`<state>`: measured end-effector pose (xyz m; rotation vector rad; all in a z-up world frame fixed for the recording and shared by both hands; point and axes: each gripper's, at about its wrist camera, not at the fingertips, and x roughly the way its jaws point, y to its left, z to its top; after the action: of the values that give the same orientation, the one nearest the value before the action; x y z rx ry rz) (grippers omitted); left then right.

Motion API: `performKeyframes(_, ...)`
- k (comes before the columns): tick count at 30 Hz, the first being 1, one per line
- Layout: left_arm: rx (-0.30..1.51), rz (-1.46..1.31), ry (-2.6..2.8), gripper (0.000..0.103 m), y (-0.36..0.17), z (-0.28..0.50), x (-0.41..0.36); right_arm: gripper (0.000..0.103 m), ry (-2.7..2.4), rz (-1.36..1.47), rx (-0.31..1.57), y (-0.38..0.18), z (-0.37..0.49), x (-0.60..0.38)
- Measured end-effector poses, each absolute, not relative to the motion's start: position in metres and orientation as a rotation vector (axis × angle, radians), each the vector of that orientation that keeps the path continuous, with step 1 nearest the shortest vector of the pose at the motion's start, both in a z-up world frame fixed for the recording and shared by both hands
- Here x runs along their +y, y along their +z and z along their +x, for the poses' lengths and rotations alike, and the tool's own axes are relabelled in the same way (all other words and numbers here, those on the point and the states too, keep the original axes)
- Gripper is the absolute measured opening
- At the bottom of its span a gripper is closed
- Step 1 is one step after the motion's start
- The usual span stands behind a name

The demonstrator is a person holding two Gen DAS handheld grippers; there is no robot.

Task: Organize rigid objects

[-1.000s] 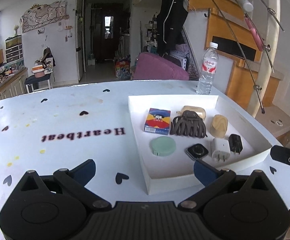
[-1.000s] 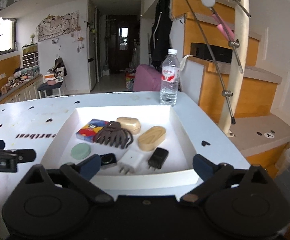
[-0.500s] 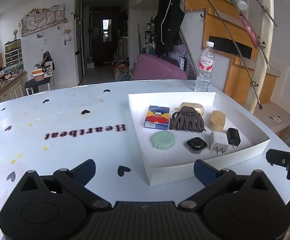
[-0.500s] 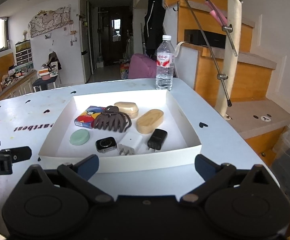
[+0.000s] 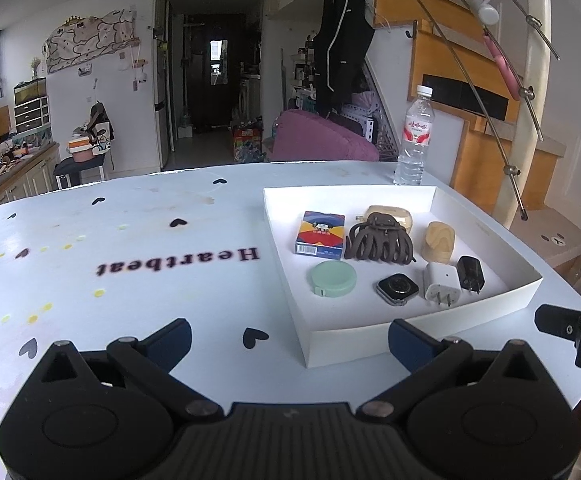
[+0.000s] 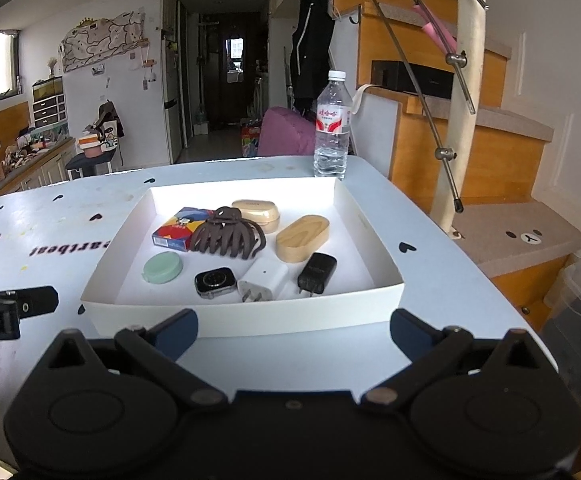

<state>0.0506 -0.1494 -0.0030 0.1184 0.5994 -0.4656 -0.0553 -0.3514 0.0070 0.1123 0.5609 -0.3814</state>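
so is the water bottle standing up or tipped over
Standing upright. The water bottle sits on its base on the table just behind the white tray, with its white cap on top.

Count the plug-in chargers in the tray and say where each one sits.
2, side by side near the tray's front wall. The white charger lies right of the smartwatch; the black charger lies right of the white one, in front of the wooden case. Nothing seems hidden.

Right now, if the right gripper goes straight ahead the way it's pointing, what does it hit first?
Most likely the near wall of the white tray, which lies directly ahead of the open right gripper; its height over the table is unclear.
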Motion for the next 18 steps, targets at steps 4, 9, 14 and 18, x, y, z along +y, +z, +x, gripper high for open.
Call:
performKeyframes(4, 0.598, 0.119, -0.467, 0.103, -0.0026, 0.0499, -0.1513, 0.103, -0.382, 0.112, 0.562, 0.0068, -0.0553, -0.3514)
performKeyframes(9, 0.598, 0.120, -0.465, 0.103, -0.0026, 0.0502, -0.1516, 0.103, -0.380, 0.113, 0.561, 0.0069, -0.0562, -0.3502)
performKeyframes(14, 0.596, 0.122, -0.468, 0.103, -0.0029, 0.0491, -0.1523, 0.103, -0.381, 0.117, 0.562, 0.0063, -0.0566, -0.3501)
performKeyframes(18, 0.597, 0.121, -0.467, 0.103, -0.0029, 0.0492, -0.1524, 0.103, -0.381, 0.116, 0.562, 0.0063, -0.0567, -0.3503)
